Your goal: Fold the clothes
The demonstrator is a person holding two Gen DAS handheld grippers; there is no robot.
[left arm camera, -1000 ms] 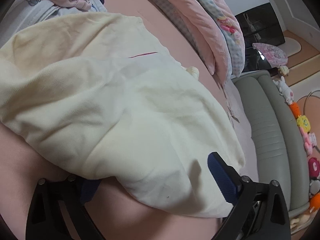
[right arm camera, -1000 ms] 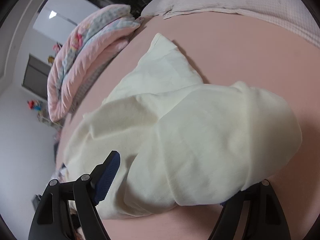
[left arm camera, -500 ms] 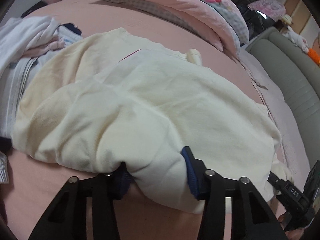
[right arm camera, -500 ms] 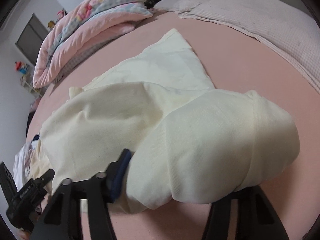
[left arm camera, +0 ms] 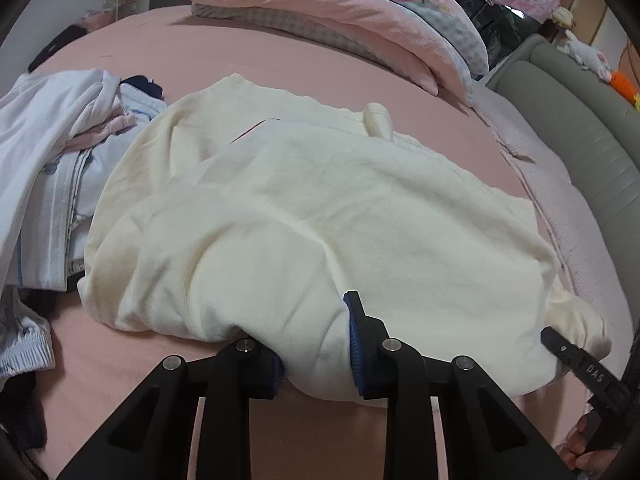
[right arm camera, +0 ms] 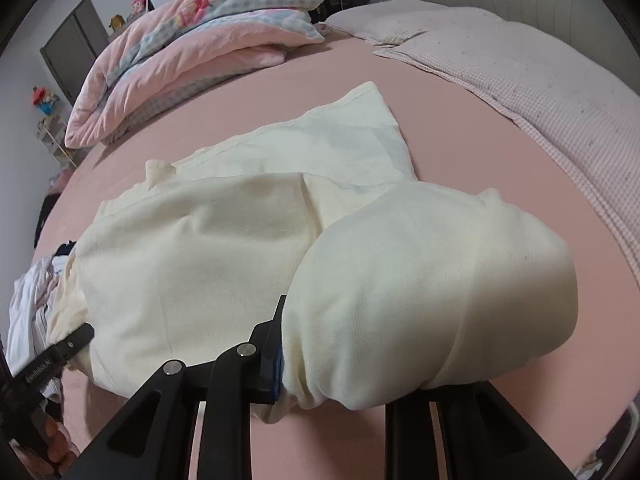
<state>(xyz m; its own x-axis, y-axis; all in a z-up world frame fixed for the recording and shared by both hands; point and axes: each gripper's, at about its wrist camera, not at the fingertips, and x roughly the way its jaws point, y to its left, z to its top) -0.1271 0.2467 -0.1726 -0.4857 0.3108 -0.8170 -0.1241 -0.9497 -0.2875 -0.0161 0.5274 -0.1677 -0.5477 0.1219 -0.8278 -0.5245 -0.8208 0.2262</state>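
Garment (left arm camera: 320, 208), cream, bunched on pink bed (left arm camera: 200, 56) | left gripper (left arm camera: 316, 354) and right gripper (right arm camera: 340, 364) jaws just closed, each pinching near hem | step: fold start | next: carry hem forward evenly, both hands level.

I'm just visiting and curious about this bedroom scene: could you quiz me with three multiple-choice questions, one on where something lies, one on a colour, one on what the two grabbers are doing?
1. Where does the pile of white and striped clothes lie, in the left gripper's view?
A. left of the cream garment
B. on the folded quilt
C. on the grey sofa

2. What colour is the bedsheet?
A. green
B. pink
C. navy

3. What are both grippers doing?
A. hanging open over bare sheet
B. clamping the cream garment's near edge
C. holding a pillow

Answers:
1 A: the clothes pile lies beside the cream garment.
2 B: the bedsheet is pink.
3 B: the left gripper and right gripper, whose jaws have just been closing, pinch bunched fabric.
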